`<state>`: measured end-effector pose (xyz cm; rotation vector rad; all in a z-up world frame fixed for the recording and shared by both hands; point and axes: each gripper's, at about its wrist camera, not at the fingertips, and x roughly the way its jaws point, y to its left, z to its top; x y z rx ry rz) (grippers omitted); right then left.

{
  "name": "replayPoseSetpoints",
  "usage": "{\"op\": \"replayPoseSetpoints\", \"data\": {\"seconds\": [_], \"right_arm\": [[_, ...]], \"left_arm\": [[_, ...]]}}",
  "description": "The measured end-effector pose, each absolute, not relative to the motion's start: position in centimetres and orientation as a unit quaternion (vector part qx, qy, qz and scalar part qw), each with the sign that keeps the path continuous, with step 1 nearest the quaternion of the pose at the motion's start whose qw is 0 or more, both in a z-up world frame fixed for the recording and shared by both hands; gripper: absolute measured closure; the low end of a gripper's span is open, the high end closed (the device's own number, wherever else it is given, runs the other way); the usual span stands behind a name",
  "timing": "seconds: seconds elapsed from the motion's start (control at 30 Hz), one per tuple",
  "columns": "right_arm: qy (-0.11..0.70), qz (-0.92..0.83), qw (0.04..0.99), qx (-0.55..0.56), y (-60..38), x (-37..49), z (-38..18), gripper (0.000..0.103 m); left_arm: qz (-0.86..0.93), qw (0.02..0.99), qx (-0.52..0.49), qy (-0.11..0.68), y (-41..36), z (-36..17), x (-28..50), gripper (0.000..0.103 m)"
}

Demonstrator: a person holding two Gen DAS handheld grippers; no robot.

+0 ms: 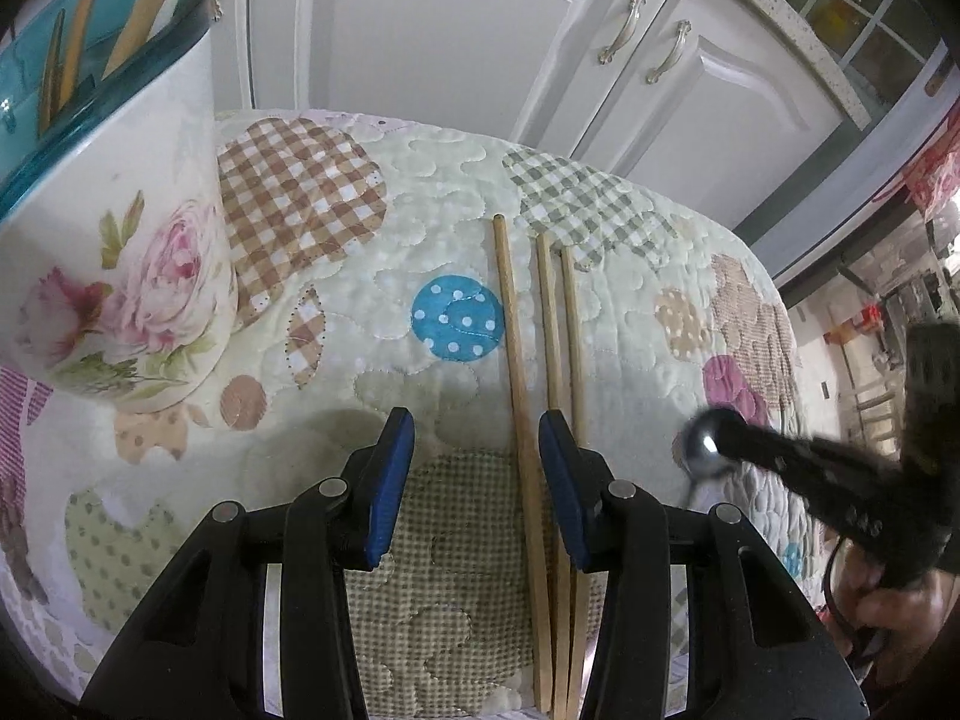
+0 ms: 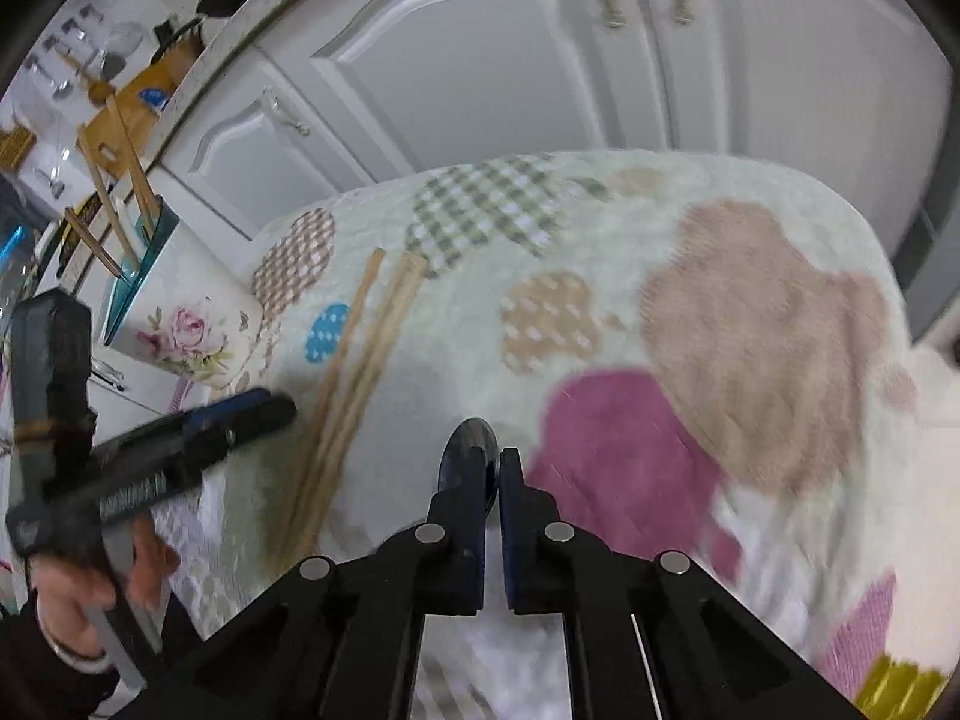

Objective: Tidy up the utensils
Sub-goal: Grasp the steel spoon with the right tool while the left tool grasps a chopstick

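Observation:
Three wooden chopsticks lie side by side on the quilted cloth; they also show in the right wrist view. My left gripper is open just above them, one chopstick between its blue pads. A floral utensil holder with a teal rim holds several wooden sticks at the left, and it also shows in the right wrist view. My right gripper is shut on a metal spoon, whose bowl sticks out past the fingertips; the spoon also shows in the left wrist view.
White cabinet doors with metal handles stand behind the table. The cloth-covered table edge curves away at the right. A cluttered counter lies beyond the holder.

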<state>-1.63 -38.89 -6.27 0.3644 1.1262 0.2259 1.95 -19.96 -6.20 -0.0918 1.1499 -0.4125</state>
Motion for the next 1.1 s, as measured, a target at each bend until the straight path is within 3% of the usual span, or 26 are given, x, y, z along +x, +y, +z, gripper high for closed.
{"op": "replayPoseSetpoints", "data": {"seconds": [0.27,1.1], "right_arm": [[0.547,0.088,0.802,0.223,-40.9,-5.9,-6.9,0.098],[0.6,0.195,0.766,0.123,-39.8,-1.8,-7.0,0.093]], "left_arm": [[-0.192,0.817,-0.046,0.541,-19.6,-6.2,1.7,0.061],[-0.138,0.825,-0.018,0.548,-22.7,-7.1,6.7,0.061]]}}
